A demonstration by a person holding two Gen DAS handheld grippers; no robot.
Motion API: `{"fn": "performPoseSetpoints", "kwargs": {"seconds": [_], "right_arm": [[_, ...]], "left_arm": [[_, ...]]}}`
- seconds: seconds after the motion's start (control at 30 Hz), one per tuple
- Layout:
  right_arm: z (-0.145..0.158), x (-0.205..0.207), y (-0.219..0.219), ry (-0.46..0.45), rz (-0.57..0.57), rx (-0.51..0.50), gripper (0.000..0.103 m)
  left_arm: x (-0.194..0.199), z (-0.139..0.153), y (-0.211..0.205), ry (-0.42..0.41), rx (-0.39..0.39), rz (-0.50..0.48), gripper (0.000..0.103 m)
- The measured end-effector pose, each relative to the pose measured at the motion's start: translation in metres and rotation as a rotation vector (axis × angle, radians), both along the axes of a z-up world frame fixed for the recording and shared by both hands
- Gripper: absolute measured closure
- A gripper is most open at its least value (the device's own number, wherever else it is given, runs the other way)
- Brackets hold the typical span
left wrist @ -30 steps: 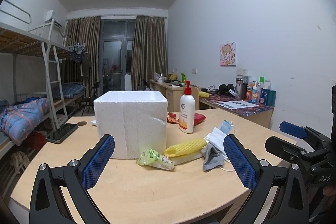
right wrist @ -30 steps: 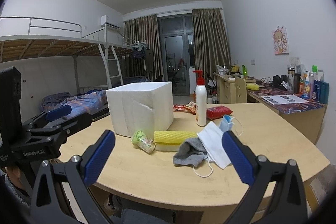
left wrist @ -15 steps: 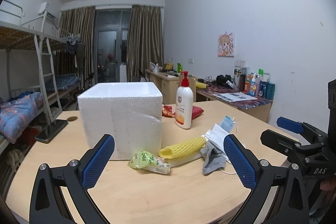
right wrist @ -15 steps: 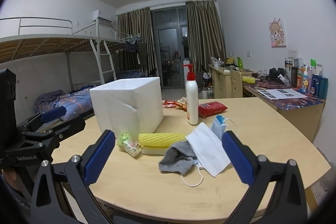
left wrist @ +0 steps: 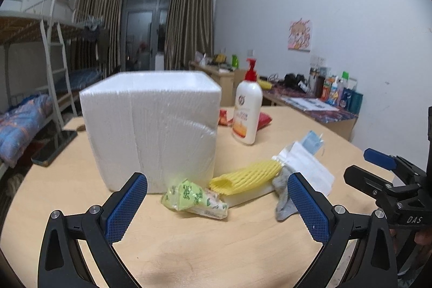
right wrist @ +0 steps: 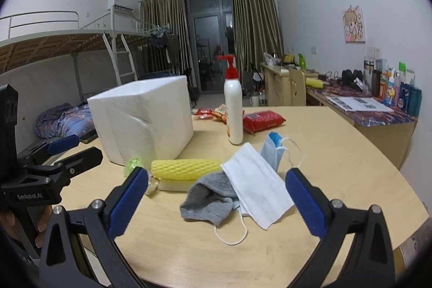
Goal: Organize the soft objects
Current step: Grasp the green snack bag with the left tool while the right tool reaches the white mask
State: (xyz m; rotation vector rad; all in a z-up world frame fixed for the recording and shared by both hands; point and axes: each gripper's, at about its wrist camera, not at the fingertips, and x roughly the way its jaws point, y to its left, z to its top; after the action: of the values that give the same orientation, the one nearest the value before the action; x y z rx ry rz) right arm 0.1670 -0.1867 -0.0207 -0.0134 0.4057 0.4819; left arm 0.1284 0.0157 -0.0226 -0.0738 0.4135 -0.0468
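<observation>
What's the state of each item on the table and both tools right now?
Left tool: open, empty, above the table.
Right tool: open, empty.
Foam box: upright, open top.
Green packet: lying by the box.
Yellow foam sleeve: lying on a white block.
Grey sock: crumpled, partly under the white mask.
White mask: flat, unfolded.
Blue mask: folded.
Pump bottle: upright.
</observation>
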Motion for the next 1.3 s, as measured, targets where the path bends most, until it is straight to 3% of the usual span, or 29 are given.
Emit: {"fn": "performPoseSetpoints", "kwargs": {"seconds": [0.47, 0.73, 1.07, 1.3], "right_arm": [[-0.024, 0.041, 0.002, 0.156, -0.031, -0.047, 0.000], [-0.031, 0.056, -0.001, 0.202, -0.050, -0.064, 0.000], [-0.034, 0.064, -0.002, 0.208, -0.044, -0.082, 0.000], [-0.037, 0.070, -0.008, 0.216, -0.058, -0.080, 0.000]], "left_arm": [[0.058, -0.032, 0.011, 0.214, -0.001, 0.095, 0.000], [0.084, -0.045, 0.020, 0.297, -0.046, 0.123, 0.003], [0.105, -0.062, 0.021, 0.384, -0.060, 0.163, 0.030], [0.111, -0.063, 0.024, 0.377, -0.064, 0.171, 0.048]]}}
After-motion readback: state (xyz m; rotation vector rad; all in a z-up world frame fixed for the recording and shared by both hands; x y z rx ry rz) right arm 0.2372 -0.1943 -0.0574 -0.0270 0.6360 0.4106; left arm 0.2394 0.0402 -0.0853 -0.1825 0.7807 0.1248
